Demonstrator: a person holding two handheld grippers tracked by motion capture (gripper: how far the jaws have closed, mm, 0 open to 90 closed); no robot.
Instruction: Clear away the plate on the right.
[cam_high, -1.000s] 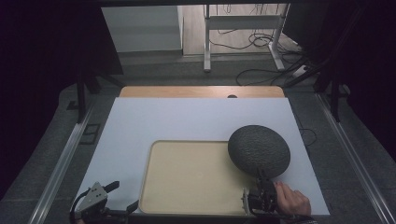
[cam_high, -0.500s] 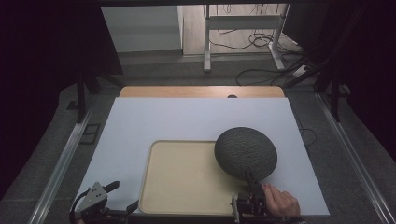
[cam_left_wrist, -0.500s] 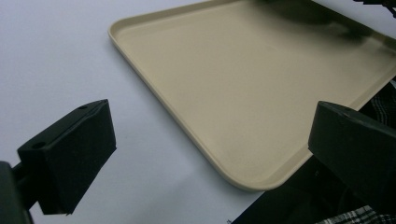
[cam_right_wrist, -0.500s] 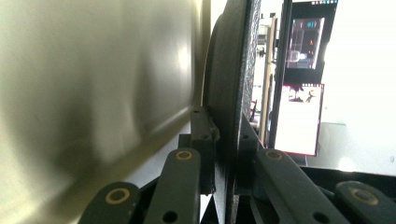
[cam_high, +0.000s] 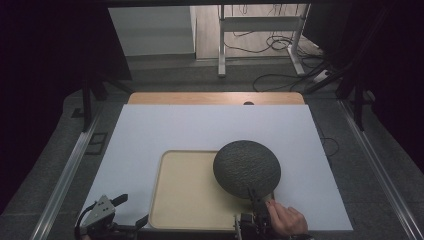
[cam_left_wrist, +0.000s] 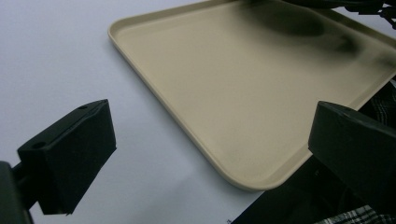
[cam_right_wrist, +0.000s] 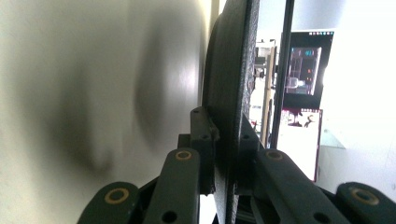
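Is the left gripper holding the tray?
No: in the left gripper view the left gripper has its jaws wide apart, with the tray lying on the table between and beyond them, untouched.

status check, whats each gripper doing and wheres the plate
Right gripper shut on dark plate rim, plate held above tray. Left gripper open, empty, at tray's near left corner. Nothing in the way.

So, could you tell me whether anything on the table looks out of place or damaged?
Nothing stands out. The right gripper holds the dark round plate by its rim above the beige tray, which lies flat and bare on the white sheet. The left gripper waits open beside it.
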